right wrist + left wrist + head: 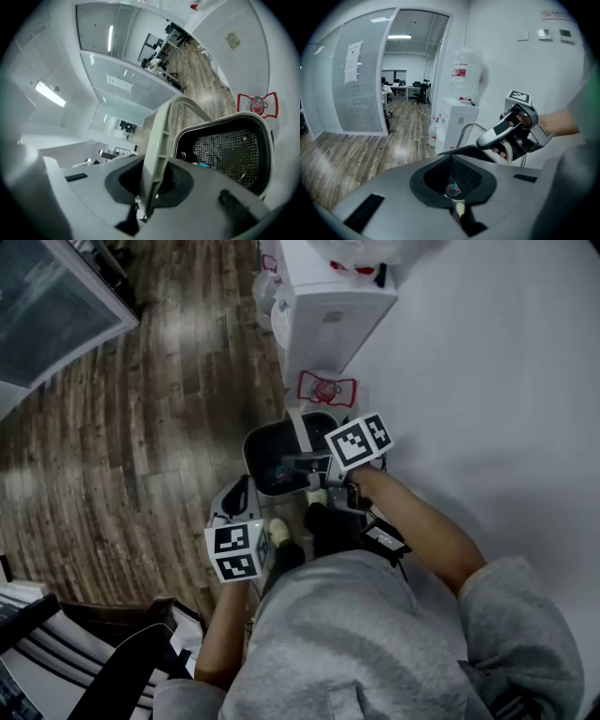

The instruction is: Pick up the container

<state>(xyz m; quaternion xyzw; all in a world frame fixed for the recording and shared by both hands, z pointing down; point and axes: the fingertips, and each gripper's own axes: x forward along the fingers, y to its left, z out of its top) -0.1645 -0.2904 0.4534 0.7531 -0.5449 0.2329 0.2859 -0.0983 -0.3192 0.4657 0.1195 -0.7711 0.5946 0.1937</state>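
Observation:
The container point(281, 460) is a grey bin with a black mesh lining and a pale bail handle point(300, 430), just in front of the person's legs. My right gripper point(305, 465) is over its near right rim. In the right gripper view the handle point(157, 140) runs straight down into that gripper's point(146, 208) shut jaws, with the mesh inside point(225, 150) behind it. My left gripper point(246, 498) is at the bin's near left side. In the left gripper view the bin's rim point(473, 151) and wall run into its jaws point(458, 206), which look shut on it.
A white water dispenser point(328, 310) with a bottle point(465, 77) stands against the white wall just beyond the bin. A red-and-white bag point(326, 388) lies at its foot. Wooden floor spreads to the left, up to a glass partition point(47, 306).

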